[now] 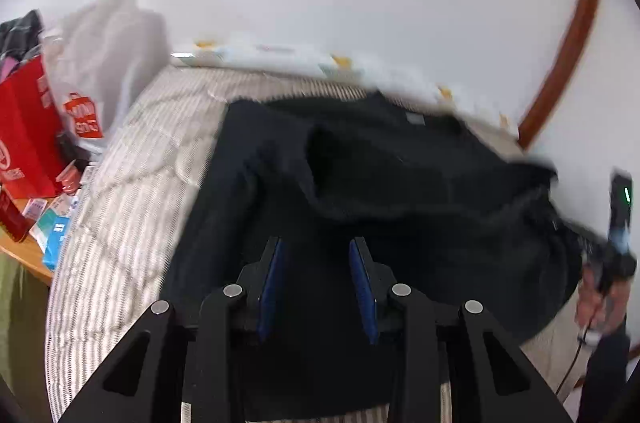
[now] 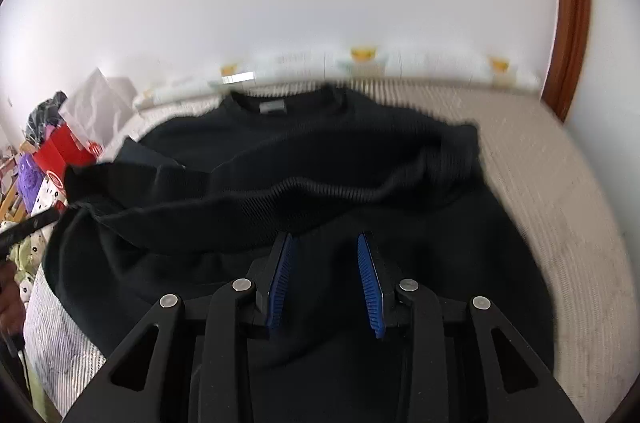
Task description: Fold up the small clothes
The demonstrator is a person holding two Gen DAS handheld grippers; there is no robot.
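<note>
A black sweater [image 1: 380, 163] [image 2: 280, 143] lies on the striped bed cover [image 1: 132, 183] [image 2: 540, 203], collar and grey label [image 2: 272, 108] toward the wall. Its ribbed hem [image 2: 320, 191] is folded up over the body and lies in a wavy line. My left gripper [image 1: 316, 241] hovers over the sweater's near left part, open, with no cloth pinched between the blue pads. My right gripper [image 2: 325, 237] is over the near right part just below the hem, also open. The right tool and the hand holding it [image 1: 618, 223] show at the left view's right edge.
A red bag [image 1: 28, 143], a white plastic bag [image 1: 104, 63] and small boxes [image 1: 52, 231] crowd a wooden table left of the bed. White packs [image 1: 280, 53] line the wall behind the sweater. A curved wooden frame [image 1: 568, 43] rises at the right.
</note>
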